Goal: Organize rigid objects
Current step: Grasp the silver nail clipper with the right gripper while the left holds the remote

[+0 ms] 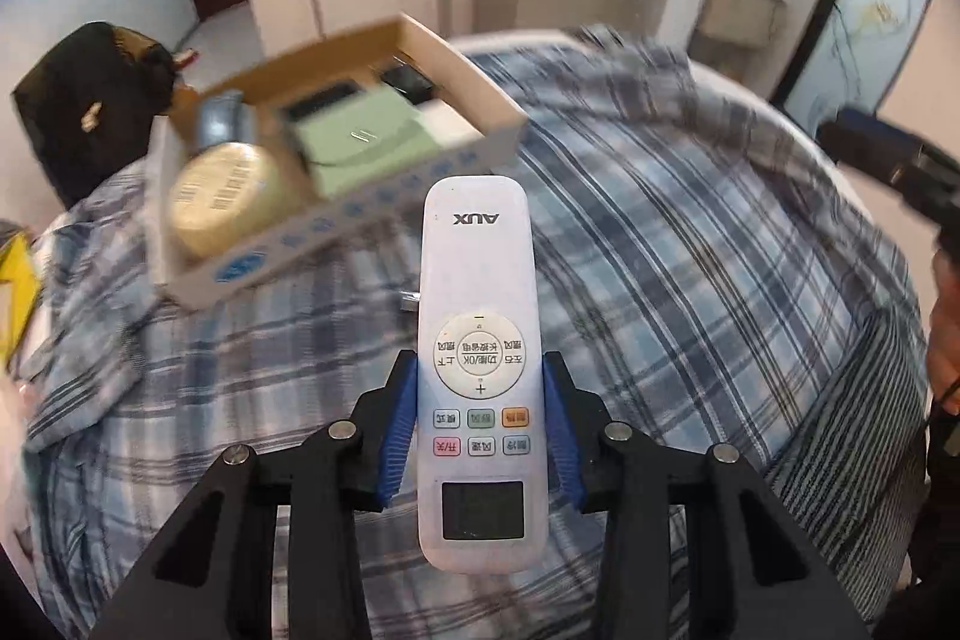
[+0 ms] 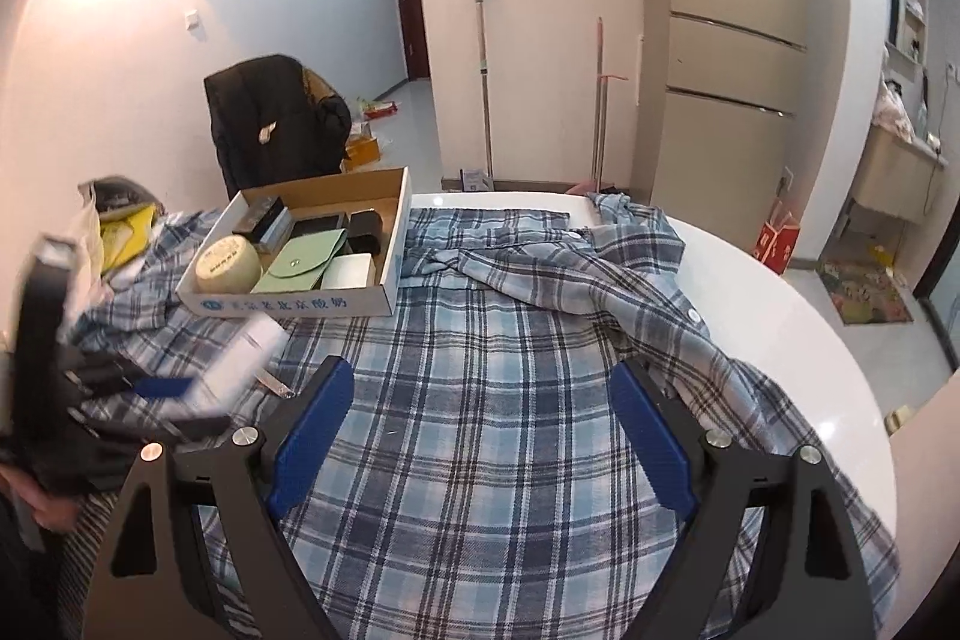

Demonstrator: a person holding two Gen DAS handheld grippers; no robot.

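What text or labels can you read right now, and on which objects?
"AUX": on the white remote control, seen upside down, held in the left gripper.
"+" and "−": on the remote's round dial.
Remote button labels: Chinese characters, too small to read reliably.
Blue print on the cardboard box front: Chinese characters, too blurred.
Label on the round yellow tin: unreadable.

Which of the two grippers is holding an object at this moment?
The left gripper: its blue pads clamp the white remote control. The right gripper stands open, only plaid cloth beneath.
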